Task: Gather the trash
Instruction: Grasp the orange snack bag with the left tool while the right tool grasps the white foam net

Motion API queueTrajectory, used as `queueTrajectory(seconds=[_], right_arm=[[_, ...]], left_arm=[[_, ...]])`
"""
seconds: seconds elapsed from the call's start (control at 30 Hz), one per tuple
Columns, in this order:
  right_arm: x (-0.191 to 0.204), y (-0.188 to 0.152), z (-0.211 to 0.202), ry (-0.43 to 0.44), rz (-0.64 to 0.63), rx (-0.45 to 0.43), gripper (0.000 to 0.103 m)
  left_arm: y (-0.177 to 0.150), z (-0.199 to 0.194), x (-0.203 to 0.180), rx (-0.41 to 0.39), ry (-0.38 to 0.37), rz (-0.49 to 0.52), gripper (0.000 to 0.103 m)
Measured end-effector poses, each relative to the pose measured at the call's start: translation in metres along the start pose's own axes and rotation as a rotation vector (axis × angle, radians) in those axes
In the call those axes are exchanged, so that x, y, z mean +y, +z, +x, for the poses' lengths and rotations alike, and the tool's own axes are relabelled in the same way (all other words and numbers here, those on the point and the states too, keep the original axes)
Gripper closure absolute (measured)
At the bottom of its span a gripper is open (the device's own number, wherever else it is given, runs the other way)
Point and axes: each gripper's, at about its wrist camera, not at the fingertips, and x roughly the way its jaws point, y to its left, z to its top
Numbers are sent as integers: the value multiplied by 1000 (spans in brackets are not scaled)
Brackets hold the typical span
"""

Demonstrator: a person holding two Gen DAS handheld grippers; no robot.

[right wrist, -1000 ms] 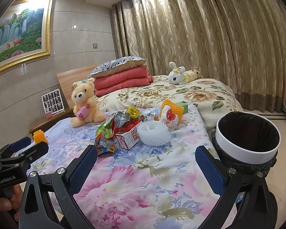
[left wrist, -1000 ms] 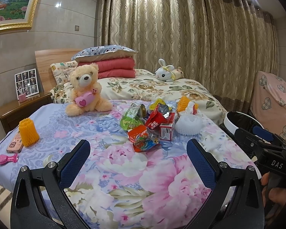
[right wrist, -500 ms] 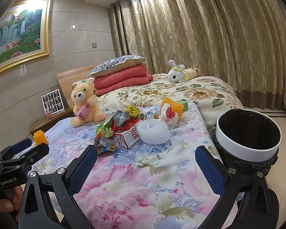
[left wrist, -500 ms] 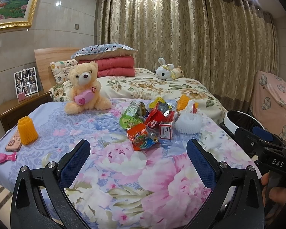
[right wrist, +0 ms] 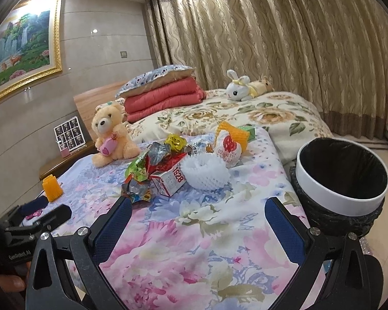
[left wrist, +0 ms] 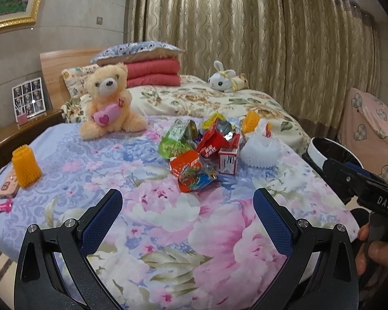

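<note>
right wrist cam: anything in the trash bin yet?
No. The trash bin shows only its black liner inside, and the wrappers lie piled on the bed.

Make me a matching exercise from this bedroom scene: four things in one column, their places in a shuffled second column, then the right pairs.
Things:
1. teddy bear
2. white rabbit toy
3. trash bin
4. small carton

Places:
A. in the wrapper pile on the pink-and-blue floral cover
B. on the floor beside the bed
C. on the far cream floral quilt
D. sitting upright on the floral cover, near the nightstand

Pairs: 1-D, 2-C, 3-B, 4-A
</note>
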Motion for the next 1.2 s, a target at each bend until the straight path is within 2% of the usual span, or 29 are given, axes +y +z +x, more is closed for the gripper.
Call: queueTrajectory(seconds=[0.4,0.57,0.63,0.83,0.97,1.0,1.03,1.07,1.13,1.17,1.2], right_arm=[[-11,9,59,-7,29,134,0],[-16,16,82,3,39,166,0],[-18,20,92,4,40,185,1],[-23,29,121,5,43,249,1],[-25,32,138,20,42,284,1],[-24,31,141,24,42,293,2],[-24,30,145,26,41,305,7],[-24,30,148,29,42,313,11],[-27,28,154,41,57,337,35],[-28,28,156,46,62,344,43],[-30,28,156,49,72,349,58]], left_arm=[[7,62,5,119,5,7,0],[15,91,8,161,12,14,9],[18,102,8,179,12,21,16],[25,126,5,226,-4,33,24],[25,139,3,265,-28,35,38],[25,143,2,277,-37,36,47],[24,144,1,286,-41,39,57],[23,147,0,301,-50,43,63],[22,148,-1,307,-62,46,71],[22,147,-2,301,-70,46,74],[21,146,-2,297,-75,49,77]])
